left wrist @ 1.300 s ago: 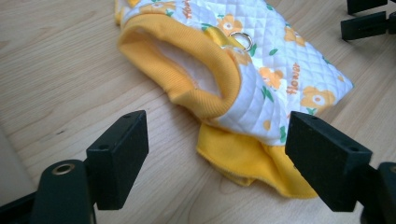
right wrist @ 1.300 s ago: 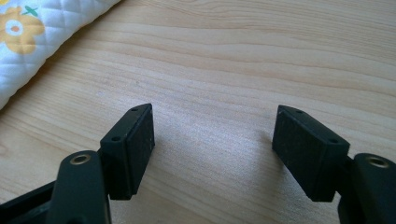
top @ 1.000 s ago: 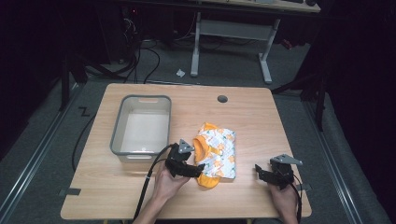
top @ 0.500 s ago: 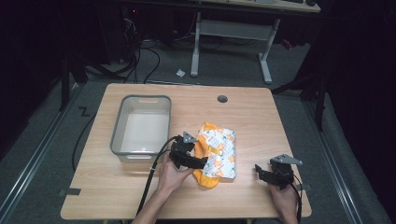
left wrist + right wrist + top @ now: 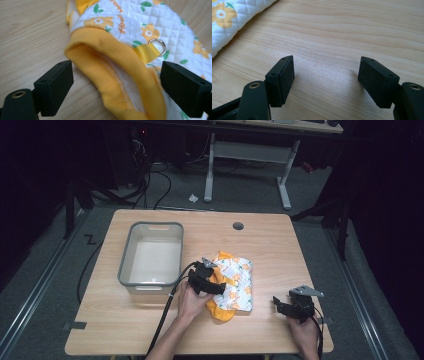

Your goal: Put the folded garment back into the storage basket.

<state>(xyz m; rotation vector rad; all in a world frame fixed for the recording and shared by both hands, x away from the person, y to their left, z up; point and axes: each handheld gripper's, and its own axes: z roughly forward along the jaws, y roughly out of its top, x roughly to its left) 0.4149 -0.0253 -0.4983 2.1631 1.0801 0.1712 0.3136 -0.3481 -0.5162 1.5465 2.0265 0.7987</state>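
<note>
While the right gripper (image 5: 294, 306) is resting open beside the quilted garment (image 5: 235, 282), the left gripper (image 5: 117, 82) is moving in, fingers apart around its yellow cuff (image 5: 120, 75), readying a grasp on the tabletop (image 5: 270, 245).

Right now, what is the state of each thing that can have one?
Left gripper: open, jaws either side of the garment's yellow cuff.
Right gripper: open, holding nothing, over bare table.
Garment: lying crumpled on the table.
Bin: upright, nothing inside.
</note>
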